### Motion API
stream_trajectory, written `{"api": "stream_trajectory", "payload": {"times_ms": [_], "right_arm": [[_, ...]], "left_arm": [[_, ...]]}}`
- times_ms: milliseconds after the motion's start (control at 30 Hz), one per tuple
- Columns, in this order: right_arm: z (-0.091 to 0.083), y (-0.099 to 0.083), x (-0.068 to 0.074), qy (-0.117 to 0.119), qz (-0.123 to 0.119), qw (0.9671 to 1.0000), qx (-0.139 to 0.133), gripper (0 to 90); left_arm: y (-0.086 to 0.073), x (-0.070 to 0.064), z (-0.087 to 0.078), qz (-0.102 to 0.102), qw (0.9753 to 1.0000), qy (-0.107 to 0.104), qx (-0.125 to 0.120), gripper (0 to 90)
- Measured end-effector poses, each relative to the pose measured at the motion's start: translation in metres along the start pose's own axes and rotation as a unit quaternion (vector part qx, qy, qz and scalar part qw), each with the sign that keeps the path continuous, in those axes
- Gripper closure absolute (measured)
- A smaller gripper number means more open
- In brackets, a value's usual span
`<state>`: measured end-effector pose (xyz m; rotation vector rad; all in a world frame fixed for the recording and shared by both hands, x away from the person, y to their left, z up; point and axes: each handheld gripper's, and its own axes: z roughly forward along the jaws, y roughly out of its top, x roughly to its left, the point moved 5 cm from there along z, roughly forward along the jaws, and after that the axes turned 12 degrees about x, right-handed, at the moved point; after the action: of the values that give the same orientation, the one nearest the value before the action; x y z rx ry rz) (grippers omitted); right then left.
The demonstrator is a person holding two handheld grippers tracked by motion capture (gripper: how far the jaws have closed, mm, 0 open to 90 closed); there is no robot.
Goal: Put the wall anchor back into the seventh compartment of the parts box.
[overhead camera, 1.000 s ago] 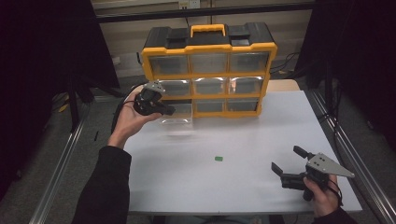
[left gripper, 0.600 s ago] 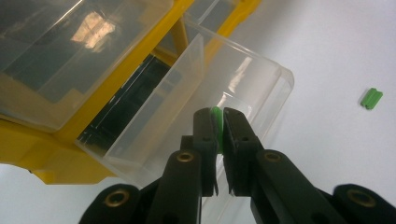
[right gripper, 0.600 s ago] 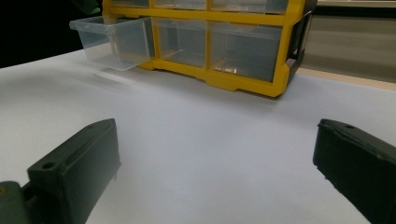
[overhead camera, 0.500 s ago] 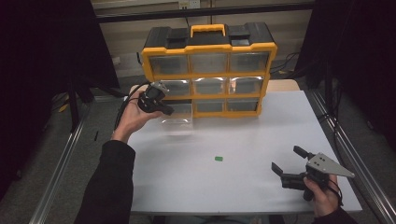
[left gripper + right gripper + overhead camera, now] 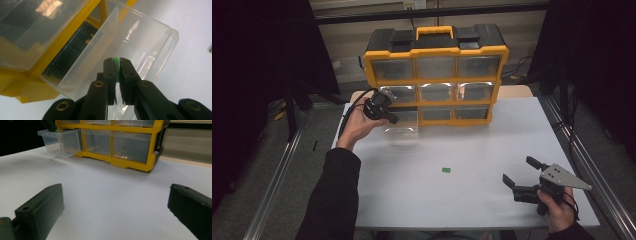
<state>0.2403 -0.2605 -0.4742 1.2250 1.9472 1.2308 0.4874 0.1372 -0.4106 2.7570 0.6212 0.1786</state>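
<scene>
Since a second ago the left gripper (image 5: 117, 65) has edged closer over the pulled-out clear drawer (image 5: 140, 47). Two small green pieces: one (image 5: 116, 60) pinched between its closed jaws, apparently flat, above the drawer; another (image 5: 446, 170) lies mid-table. Right gripper (image 5: 518, 173) rests with jaws apart.

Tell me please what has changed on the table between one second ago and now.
The left gripper, shut on a small green piece, moved a little down and forward, and now hangs above the pulled-out clear drawer of the yellow organizer. Unchanged: the right gripper rests open at the table's near right, and the other green piece lies in the middle.
</scene>
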Motion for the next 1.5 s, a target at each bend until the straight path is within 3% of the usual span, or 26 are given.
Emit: {"api": "stream_trajectory", "payload": {"times_ms": [67, 100, 167, 200, 267, 333, 367, 433, 467, 500, 567, 667, 900, 1033, 1167, 1300, 1333, 1467, 1500], "right_arm": [[0.0, 0.0, 0.0, -0.001, 0.0, 1.0, 0.0, 0.2], [0.0, 0.0, 0.0, -0.001, 0.001, 1.0, 0.0, 0.2], [0.0, 0.0, 0.001, 0.002, -0.001, 1.0, 0.002, 0.2], [0.001, 0.0, 0.001, 0.004, -0.001, 1.0, 0.001, 0.2], [0.001, 0.0, 0.001, 0.004, -0.001, 1.0, 0.001, 0.1], [0.001, 0.0, 0.001, 0.002, 0.0, 1.0, 0.002, 0.1], [0.0, 0.0, 0.001, 0.003, 0.001, 1.0, 0.002, 0.1], [0.001, 0.0, 0.001, 0.002, 0.0, 1.0, 0.002, 0.1], [0.001, 0.0, 0.001, 0.002, -0.002, 1.0, 0.001, 0.1], [0.001, 0.0, 0.001, 0.002, 0.0, 1.0, 0.002, 0.1], [0.0, 0.0, 0.001, 0.002, 0.0, 1.0, 0.002, 0.2], [0.0, 0.0, 0.0, 0.003, 0.001, 1.0, 0.004, 0.1], [0.001, 0.0, 0.001, 0.004, 0.002, 1.0, 0.005, 0.1], [0.0, 0.0, 0.0, 0.003, 0.0, 1.0, 0.004, 0.1], [0.0, 0.0, 0.0, 0.003, 0.0, 1.0, 0.004, 0.2], [0.0, 0.0, -0.001, -0.002, 0.002, 1.0, 0.002, 0.1], [0.0, 0.0, -0.001, -0.003, 0.004, 1.0, 0.004, 0.2], [0.0, 0.0, -0.001, 0.0, 0.001, 1.0, 0.0, 0.2], [-0.001, 0.0, -0.001, 0.0, 0.001, 1.0, 0.002, 0.2]], "left_arm": [[0.002, -0.002, 0.004, -0.02, 0.9997, -0.004, -0.011, 84.5], [0.001, -0.001, 0.004, -0.006, 1.0, -0.004, 0.001, 84.6], [0.002, -0.003, 0.008, -0.016, 0.9998, -0.009, -0.003, 84.5], [0.001, 0.0, 0.007, 0.002, 0.9999, -0.005, 0.011, 84.5], [0.003, -0.003, 0.01, -0.016, 0.9998, -0.009, 0.0, 84.5], [0.002, -0.001, 0.011, 0.002, 0.9998, -0.007, 0.017, 84.5], [0.003, -0.002, 0.013, -0.014, 0.9998, -0.011, 0.01, 84.5], [0.002, -0.001, 0.015, -0.009, 0.9997, -0.01, 0.019, 84.5], [0.003, 0.0, 0.018, -0.017, 0.9997, -0.009, 0.015, 84.5], [0.002, 0.001, 0.018, -0.006, 0.9996, -0.006, 0.026, 84.5], [0.003, -0.001, 0.021, -0.02, 0.9995, -0.01, 0.023, 84.5], [0.002, 0.001, 0.022, -0.005, 0.9992, -0.008, 0.039, 84.5], [0.005, -0.002, 0.026, -0.022, 0.9993, -0.01, 0.03, 84.4], [0.006, -0.002, 0.025, -0.013, 0.9994, -0.004, 0.033, 84.2], [0.004, 0.0, 0.026, -0.017, 0.9993, -0.004, 0.032, 83.9], [0.005, 0.0, 0.025, -0.031, 0.9992, -0.004, 0.024, 82.0], [0.006, 0.0, 0.024, -0.025, 0.9994, -0.001, 0.024, 81.6], [0.006, 0.001, 0.022, -0.031, 0.9993, 0.001, 0.021, 80.9], [0.004, 0.001, 0.021, -0.02, 0.9994, -0.003, 0.028, 80.7]]}}
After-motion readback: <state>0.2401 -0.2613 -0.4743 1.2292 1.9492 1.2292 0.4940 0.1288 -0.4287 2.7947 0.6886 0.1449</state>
